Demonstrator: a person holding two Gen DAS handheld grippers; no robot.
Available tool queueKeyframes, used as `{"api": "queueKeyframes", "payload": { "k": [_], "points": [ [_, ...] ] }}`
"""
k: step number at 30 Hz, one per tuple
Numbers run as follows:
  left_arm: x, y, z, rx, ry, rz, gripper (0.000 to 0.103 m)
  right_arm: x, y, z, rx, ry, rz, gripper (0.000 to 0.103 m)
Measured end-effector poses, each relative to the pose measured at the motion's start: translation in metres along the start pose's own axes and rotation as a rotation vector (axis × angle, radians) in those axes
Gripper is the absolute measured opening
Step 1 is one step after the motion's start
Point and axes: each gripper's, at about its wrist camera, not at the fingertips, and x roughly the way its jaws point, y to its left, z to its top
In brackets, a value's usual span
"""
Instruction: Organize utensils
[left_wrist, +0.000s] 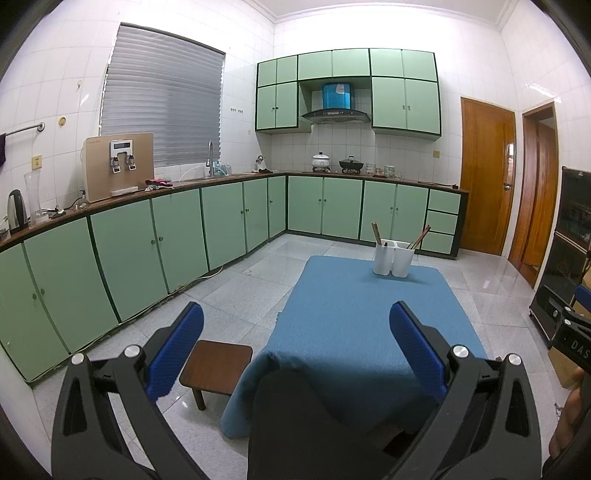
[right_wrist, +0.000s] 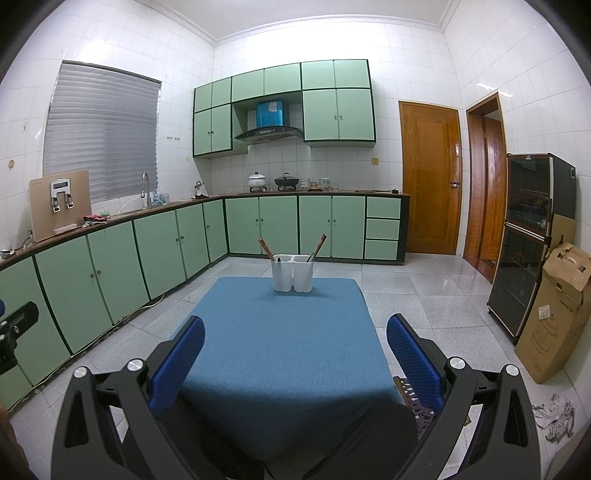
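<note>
Left tool (left_wrist: 296, 325): jaws spread wide, nothing between the blue pads (left_wrist: 177, 350); held above the near end of the worktop (left_wrist: 354, 325). Right tool (right_wrist: 295, 338): likewise spread wide and empty, over the same near end.

Holder (right_wrist: 292, 273): white, two compartments, upright near the far edge of the worktop, well apart from both tools.

Chopsticks, left lot (right_wrist: 266, 248): brown, in the left compartment, leaning left. Chopsticks, right lot (right_wrist: 320, 245): brown, in the right compartment, leaning right. A dark item tip shows in the left compartment; kind cannot be told.

Handling, judged: chopsticks light, stiff, thin and smooth, apt to slip or pivot between pads; best taken across the upper shaft, where it stands clear of the rim. Holder likely light plastic and easily tipped if a stick drags on its wall.

Worktop: low, covered by a blue cloth that drapes over the near edge; soft, may bunch under a sliding load.

Room: tiled kitchen, pale floor (right_wrist: 424, 295), green cabinets (right_wrist: 110, 266), stool (left_wrist: 216, 363) left of the worktop, carton (right_wrist: 557, 314) at right.
</note>
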Motion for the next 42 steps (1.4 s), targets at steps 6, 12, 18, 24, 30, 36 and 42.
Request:
{"api": "queueKeyframes", "payload": {
  "k": [6,12,18,24,30,36,42],
  "points": [
    [0.0001,0.0003,-0.0004,-0.001,0.001,-0.002,0.098,0.0000,0.0000,0.0000,-0.001,0.000,0.000,0.097],
    [-0.0005,-0.0011,0.0009,0.001,0.000,-0.002,0.098,-0.0003,-0.0005,0.0008,-0.001,-0.001,-0.001,0.097],
    [-0.0001,-0.0013,0.0007,0.001,-0.001,-0.004,0.098,0.0001,-0.0005,0.0004,0.000,0.000,-0.001,0.097],
    [0.0000,-0.0018,0.0008,0.001,0.000,-0.006,0.098,0.0003,-0.0006,0.0002,0.001,-0.001,-0.001,0.097],
    [-0.0011,-0.0025,0.0006,-0.001,0.001,-0.006,0.098,0.0001,-0.0009,0.0002,-0.001,0.000,-0.001,0.097],
    [-0.0017,-0.0036,0.0012,-0.001,0.001,-0.006,0.098,0.0001,-0.0009,0.0001,0.000,0.000,0.000,0.097],
    [-0.0015,-0.0040,0.0010,0.000,0.000,-0.005,0.098,0.0002,-0.0007,-0.0003,-0.001,0.000,-0.001,0.097]
  ]
}}
